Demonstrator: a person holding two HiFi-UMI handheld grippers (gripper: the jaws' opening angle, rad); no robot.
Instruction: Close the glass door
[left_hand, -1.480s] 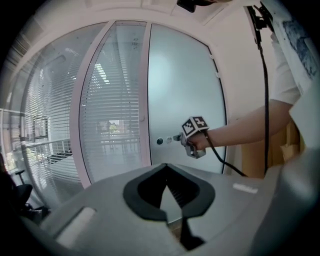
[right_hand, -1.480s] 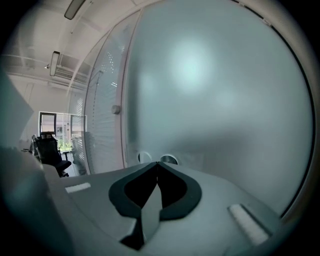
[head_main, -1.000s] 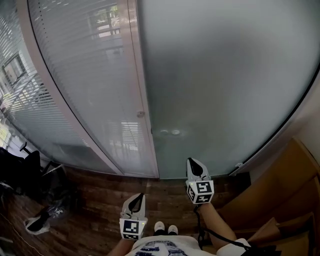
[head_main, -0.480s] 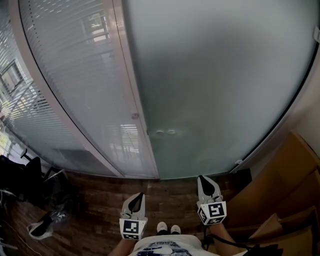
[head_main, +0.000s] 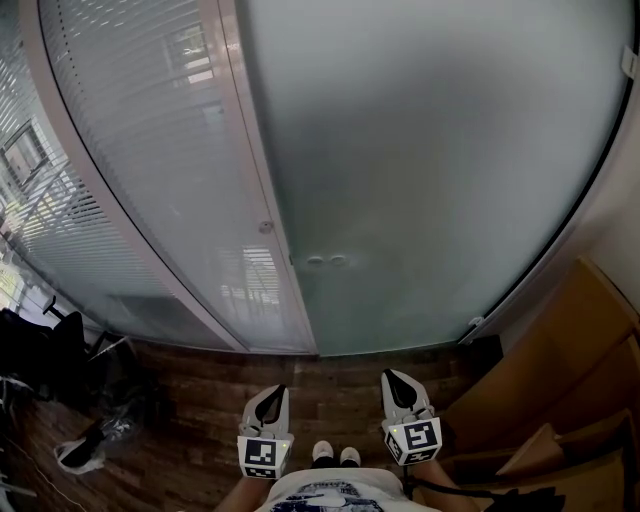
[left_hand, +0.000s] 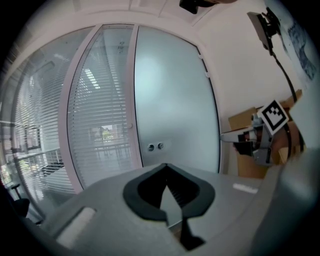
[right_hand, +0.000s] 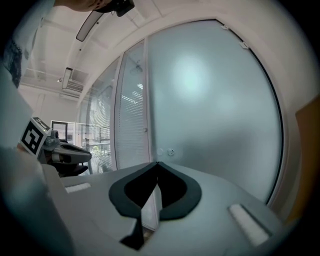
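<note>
Glass door (head_main: 430, 180): frosted, full height, straight ahead of both pairs of jaws and well apart from them. Its left edge lies along a white frame post (head_main: 255, 180); no gap shows between the two.

Glazed partition (head_main: 150, 170) with slatted blinds: ahead and left of the left jaws, running on past the post.

Wooden floor (head_main: 200, 400): dark boards, below both pairs of jaws and reaching to the foot of the door.

Brown cardboard boxes (head_main: 570, 360): right of the right jaws, against the wall beside the door.

Black office chair (head_main: 30, 350): far left of the left jaws, near the partition.

Left gripper (head_main: 275, 395): held low and close to the body, pointing at the door. Jaws together, tips meeting, nothing between them.

Right gripper (head_main: 392, 380): level with the left one and beside it, also pointing at the door. Jaws together, nothing held.

White shoes (head_main: 332, 456): on the floor below and between the two grippers.

Two small round fittings (head_main: 326, 261): side by side on the door near its left edge, ahead of and between the two pairs of jaws.
</note>
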